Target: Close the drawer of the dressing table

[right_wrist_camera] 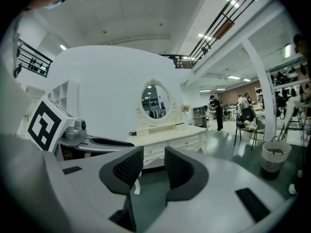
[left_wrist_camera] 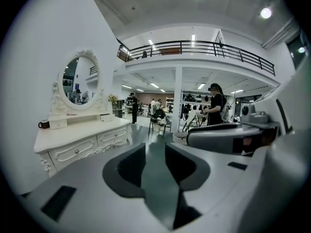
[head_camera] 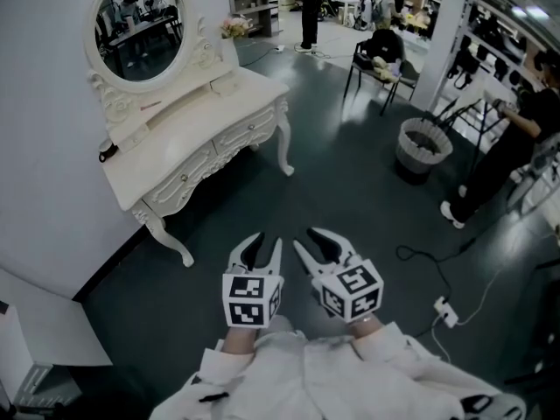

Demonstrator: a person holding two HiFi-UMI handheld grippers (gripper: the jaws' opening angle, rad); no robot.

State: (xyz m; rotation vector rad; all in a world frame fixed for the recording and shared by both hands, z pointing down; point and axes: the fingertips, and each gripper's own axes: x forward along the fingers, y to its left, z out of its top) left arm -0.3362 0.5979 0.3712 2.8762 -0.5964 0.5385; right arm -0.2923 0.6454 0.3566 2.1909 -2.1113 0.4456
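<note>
both grippers hang side by side low in the head view, over the dark floor (head_camera: 350,173) and well apart from the dressing table (head_camera: 219,103). the left gripper (head_camera: 267,243) has its jaws spread with only floor showing in the gap, and the right gripper (head_camera: 308,240) is the same – jaws parted, nothing pinched. the white carved table stands against the wall at upper left, its oval mirror (head_camera: 140,24) rising from the back edge and a small dark cup (head_camera: 107,153) at its near end. the drawers (head_camera: 185,175) run along its front under the top; from here their fronts look flush with the frame. a wire waste basket (head_camera: 423,147) and a black chair (head_camera: 381,59) stand further right – a person (head_camera: 516,138) in dark clothes beyond them.
</note>
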